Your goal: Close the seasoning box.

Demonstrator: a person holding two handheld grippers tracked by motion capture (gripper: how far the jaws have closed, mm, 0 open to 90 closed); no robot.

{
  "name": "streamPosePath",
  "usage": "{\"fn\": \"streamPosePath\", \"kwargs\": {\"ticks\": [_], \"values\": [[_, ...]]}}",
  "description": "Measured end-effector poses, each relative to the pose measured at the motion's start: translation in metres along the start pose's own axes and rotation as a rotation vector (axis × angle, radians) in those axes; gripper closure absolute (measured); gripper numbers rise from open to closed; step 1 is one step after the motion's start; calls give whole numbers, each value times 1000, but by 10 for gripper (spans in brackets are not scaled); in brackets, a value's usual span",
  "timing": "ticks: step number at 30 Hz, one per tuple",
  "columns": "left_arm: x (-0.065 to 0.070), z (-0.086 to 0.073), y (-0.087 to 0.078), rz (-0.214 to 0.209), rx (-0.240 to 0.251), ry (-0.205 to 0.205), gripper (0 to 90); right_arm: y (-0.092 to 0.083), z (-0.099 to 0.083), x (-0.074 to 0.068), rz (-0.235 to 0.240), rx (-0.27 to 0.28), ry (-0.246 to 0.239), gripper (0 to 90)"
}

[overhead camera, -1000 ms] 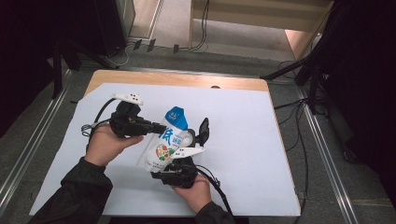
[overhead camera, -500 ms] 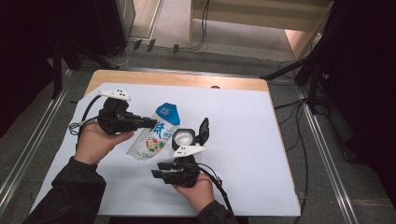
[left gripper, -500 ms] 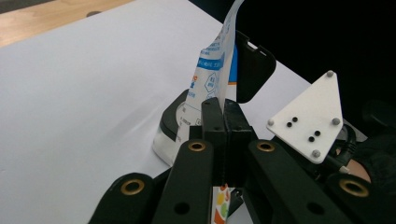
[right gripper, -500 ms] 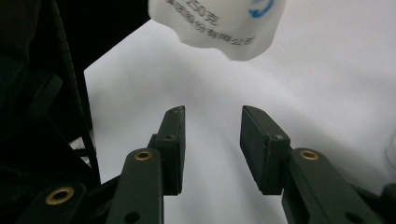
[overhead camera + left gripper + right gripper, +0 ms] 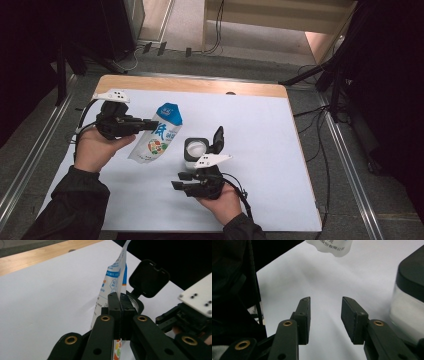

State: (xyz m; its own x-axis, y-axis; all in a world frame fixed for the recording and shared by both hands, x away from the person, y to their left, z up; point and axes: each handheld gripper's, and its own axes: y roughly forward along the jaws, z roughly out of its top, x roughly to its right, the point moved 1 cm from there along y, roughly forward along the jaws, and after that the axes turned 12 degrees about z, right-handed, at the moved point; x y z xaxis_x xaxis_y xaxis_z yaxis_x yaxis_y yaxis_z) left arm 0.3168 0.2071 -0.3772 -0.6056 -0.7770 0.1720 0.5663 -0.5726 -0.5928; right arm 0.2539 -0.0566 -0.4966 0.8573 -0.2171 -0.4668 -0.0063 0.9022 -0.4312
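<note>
Pinching the pouch [image 5: 113, 282], left tool [image 5: 120, 312] hides its print.

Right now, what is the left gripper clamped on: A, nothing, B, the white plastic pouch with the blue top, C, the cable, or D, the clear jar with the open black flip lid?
B: in the left gripper view the left gripper has its jaws pressed together on the edge of the white plastic pouch with the blue top; the jar stands apart.

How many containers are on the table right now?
2: a blue-topped pouch pinched in the left gripper at left, and a clear jar with its black flip lid open, mid-table ahead of the right gripper.
</note>
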Motion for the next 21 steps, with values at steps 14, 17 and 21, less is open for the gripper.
{"fn": "streamPosePath", "kwargs": {"ticks": [14, 17, 21], "values": [[-27, -4, 21, 66, -9, -46, 900, -33, -1, 6, 2, -45, -81, 540], [-32, -3, 27, 71, -13, -51, 900, -39, -2, 9, 2, -52, -68, 540], [-38, 0, 34, 75, 4, -54, 900, -48, -4, 12, -9, -54, -63, 540]]}}
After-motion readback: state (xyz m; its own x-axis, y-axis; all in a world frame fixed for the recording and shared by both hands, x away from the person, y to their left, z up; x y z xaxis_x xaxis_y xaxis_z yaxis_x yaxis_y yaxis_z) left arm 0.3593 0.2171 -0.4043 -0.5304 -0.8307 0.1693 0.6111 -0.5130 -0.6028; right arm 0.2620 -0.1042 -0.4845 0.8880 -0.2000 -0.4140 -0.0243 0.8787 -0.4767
